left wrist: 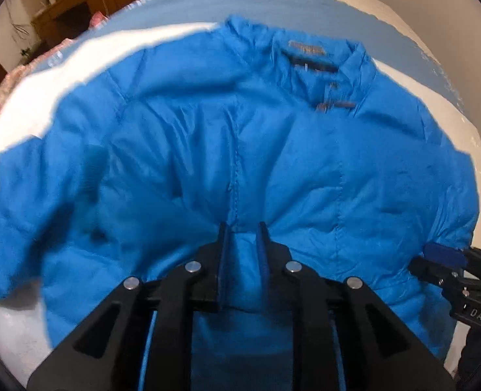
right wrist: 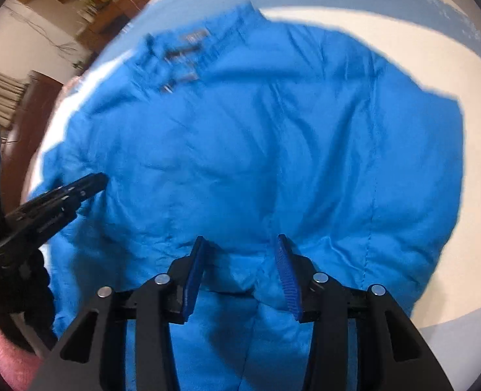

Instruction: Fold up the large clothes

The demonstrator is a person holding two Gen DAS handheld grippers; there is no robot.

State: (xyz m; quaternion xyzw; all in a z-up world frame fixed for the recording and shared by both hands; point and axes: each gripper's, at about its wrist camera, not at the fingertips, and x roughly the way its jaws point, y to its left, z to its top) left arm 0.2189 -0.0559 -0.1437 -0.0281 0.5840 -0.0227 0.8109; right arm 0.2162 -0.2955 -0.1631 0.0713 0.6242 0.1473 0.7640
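Both wrist views aimed steeply down, close over the blue jacket [left wrist: 240, 150] on the white bed cover [left wrist: 87, 52]. Left view facing the collar head-on; right view skewed. Jacket front shared; each gripper visible at the other view's edge.

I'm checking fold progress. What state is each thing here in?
Blue jacket: spread on the bed, collar far, hem bunched at the grippers.
Left gripper: jaws slightly apart, a fabric ridge between them.
Right gripper: jaws wider, fabric bunched between them.
Bed cover: flat under the jacket.
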